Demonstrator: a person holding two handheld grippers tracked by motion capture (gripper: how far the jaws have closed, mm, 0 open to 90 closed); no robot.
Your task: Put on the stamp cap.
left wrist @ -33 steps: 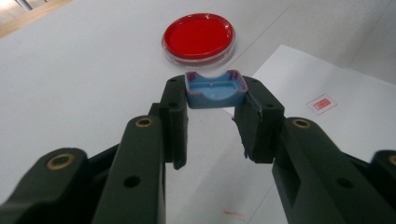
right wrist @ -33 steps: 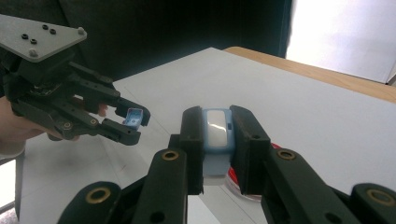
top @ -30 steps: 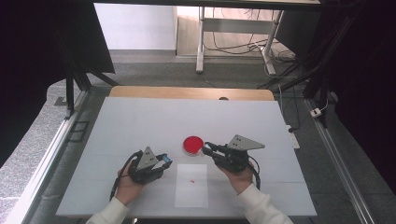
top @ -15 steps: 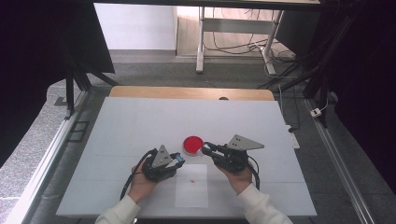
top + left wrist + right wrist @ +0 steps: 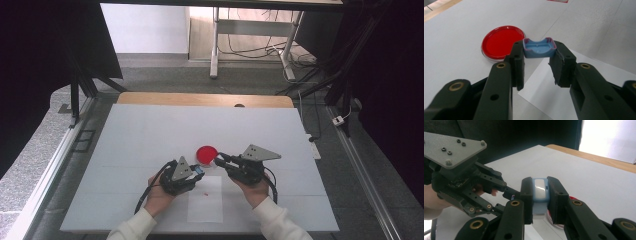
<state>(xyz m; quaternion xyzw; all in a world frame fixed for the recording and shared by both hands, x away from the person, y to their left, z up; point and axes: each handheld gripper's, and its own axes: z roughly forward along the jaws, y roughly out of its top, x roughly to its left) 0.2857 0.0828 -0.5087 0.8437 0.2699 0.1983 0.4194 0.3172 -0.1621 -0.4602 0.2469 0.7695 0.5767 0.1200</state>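
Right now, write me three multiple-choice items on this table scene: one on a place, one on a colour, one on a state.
1. Where is the red dish?
A. on the paper sheet
B. on the bare table beyond the grippers
C. on the floor

2. What colour is the cap in the left gripper?
A. blue
B. yellow
C. black

3. How does the right gripper stand?
A. open, nothing in it
B. lying on the table
C. shut on a blue piece

Key: 1 B, the dish sits beyond the sheet; 2 A, the left gripper view shows it blue; 3 C, the jaws press both its sides.
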